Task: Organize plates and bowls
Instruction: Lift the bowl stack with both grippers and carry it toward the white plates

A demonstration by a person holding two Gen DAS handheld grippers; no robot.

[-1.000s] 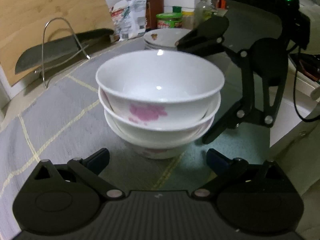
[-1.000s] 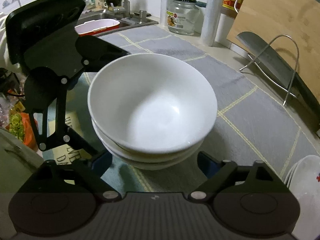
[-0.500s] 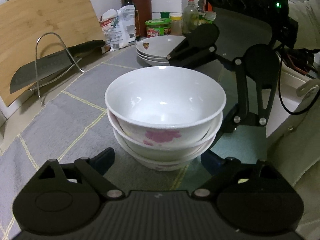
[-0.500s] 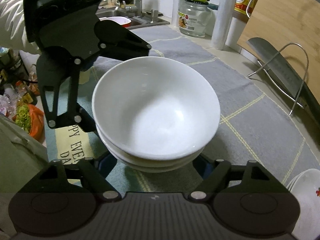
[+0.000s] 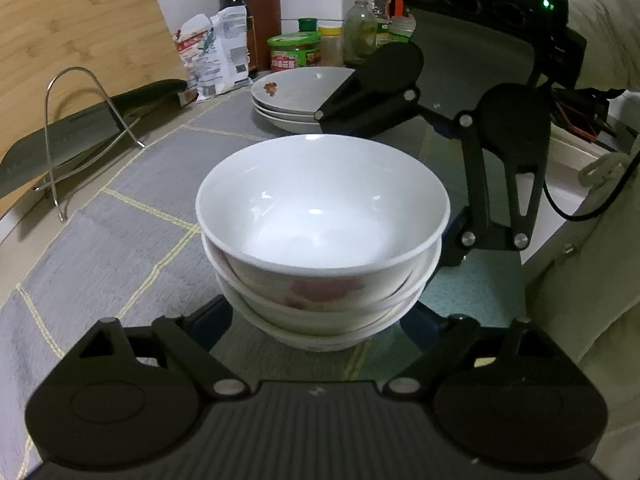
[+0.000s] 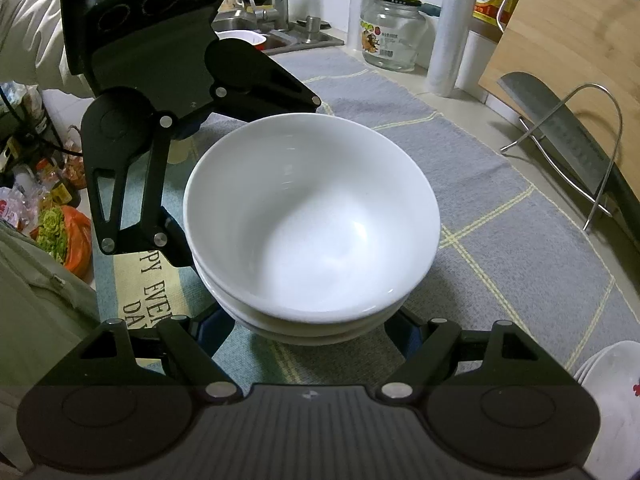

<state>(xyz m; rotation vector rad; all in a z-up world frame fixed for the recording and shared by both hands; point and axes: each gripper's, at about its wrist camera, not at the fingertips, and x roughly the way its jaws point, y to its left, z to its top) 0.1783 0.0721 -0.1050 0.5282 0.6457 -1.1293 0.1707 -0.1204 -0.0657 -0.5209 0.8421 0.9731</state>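
A stack of three white bowls (image 5: 320, 216), the upper ones with pink flowers, stands on the grey mat (image 5: 132, 216). My left gripper (image 5: 318, 322) straddles the lowest bowl; its jaws are closing, and the blue pads sit right beside the bowl's sides. From the opposite side my right gripper (image 6: 310, 328) is shut on the same stack of bowls (image 6: 312, 220), its pads against the lowest bowl. Each view shows the other gripper's dark fingers (image 5: 452, 252) beyond the stack. A pile of white plates (image 5: 288, 96) lies farther back.
A cleaver in a wire rack (image 5: 80, 132) leans on a wooden board (image 5: 80, 32). Bottles, a bag and jars line the back wall. A glass jar (image 6: 394, 36) and the sink (image 6: 280, 40) lie beyond. The counter edge (image 5: 552, 216) runs right of the stack.
Both pairs of jaws have narrowed around the base of the bowl stack, the left far more. The left view now looks down into the top bowl. The stack has not moved.
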